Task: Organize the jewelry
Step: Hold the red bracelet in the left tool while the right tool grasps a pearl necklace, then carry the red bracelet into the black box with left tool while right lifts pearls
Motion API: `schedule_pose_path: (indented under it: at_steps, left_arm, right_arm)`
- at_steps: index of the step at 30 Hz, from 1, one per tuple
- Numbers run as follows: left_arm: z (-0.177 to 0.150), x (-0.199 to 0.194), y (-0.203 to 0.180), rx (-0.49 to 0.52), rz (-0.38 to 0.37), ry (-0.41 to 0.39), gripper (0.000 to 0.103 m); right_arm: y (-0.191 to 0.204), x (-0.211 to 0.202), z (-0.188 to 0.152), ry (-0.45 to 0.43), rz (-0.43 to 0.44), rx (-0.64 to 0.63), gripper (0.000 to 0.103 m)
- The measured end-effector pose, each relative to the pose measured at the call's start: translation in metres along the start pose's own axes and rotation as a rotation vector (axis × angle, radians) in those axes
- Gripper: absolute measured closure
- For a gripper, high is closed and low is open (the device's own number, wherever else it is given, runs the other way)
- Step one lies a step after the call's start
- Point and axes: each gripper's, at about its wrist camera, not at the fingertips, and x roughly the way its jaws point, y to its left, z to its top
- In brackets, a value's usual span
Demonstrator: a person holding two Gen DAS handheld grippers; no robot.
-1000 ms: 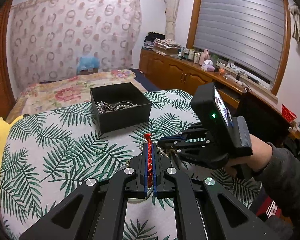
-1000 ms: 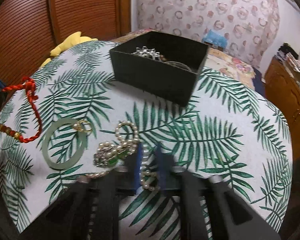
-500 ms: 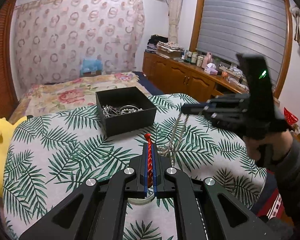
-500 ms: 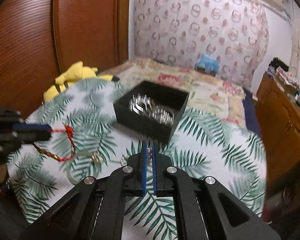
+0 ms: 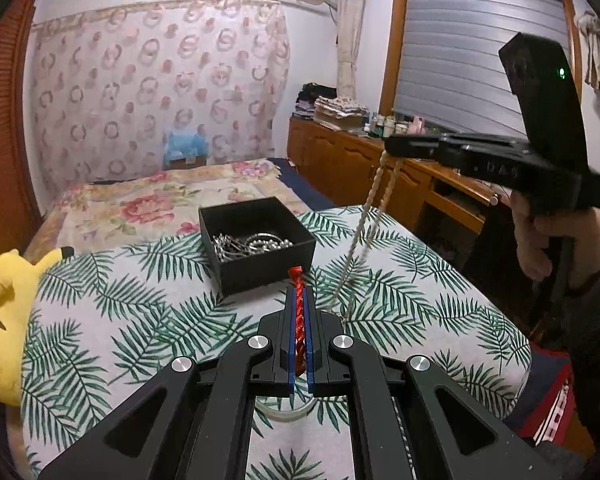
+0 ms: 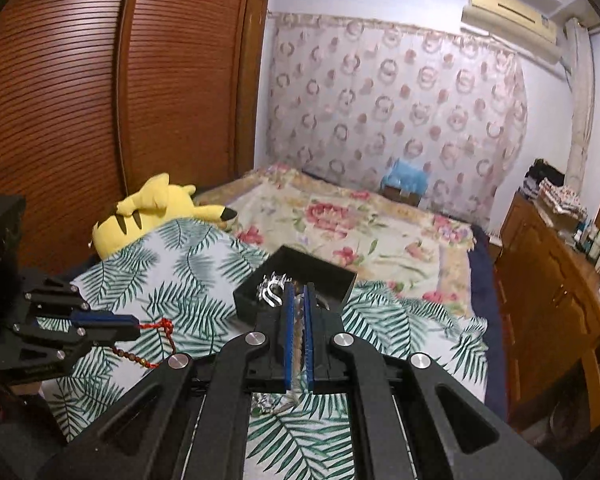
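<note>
A black jewelry box (image 5: 256,244) with several silver pieces stands on the palm-print table; it also shows in the right wrist view (image 6: 300,276). My left gripper (image 5: 299,292) is shut on a red braided cord bracelet (image 5: 299,316), which shows in the right wrist view (image 6: 160,330) hanging from its tips. My right gripper (image 6: 299,292) is shut on a pearl necklace (image 5: 364,240) and holds it high above the table, right of the box; the strand hangs down to the cloth. A pale green bangle (image 5: 288,410) lies under my left gripper.
The palm-print cloth (image 5: 140,320) covers a round table. A yellow plush toy (image 6: 152,208) lies at the table's left edge. A floral bed (image 6: 340,216) is behind, a wooden dresser (image 6: 560,280) to the right.
My right gripper has lifted the pearl necklace from the table and raised it high. My left gripper has kept its hold on the red bracelet and risen a little.
</note>
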Motion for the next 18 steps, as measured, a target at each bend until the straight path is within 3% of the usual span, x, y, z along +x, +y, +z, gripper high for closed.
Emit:
schedule_pose_path:
  at_steps: [18]
  left_arm:
    - [0.014,0.001,0.006,0.007,0.018,-0.017,0.101]
  right_arm:
    - [-0.009,-0.024,0.051,-0.075,-0.032,-0.023,0.098]
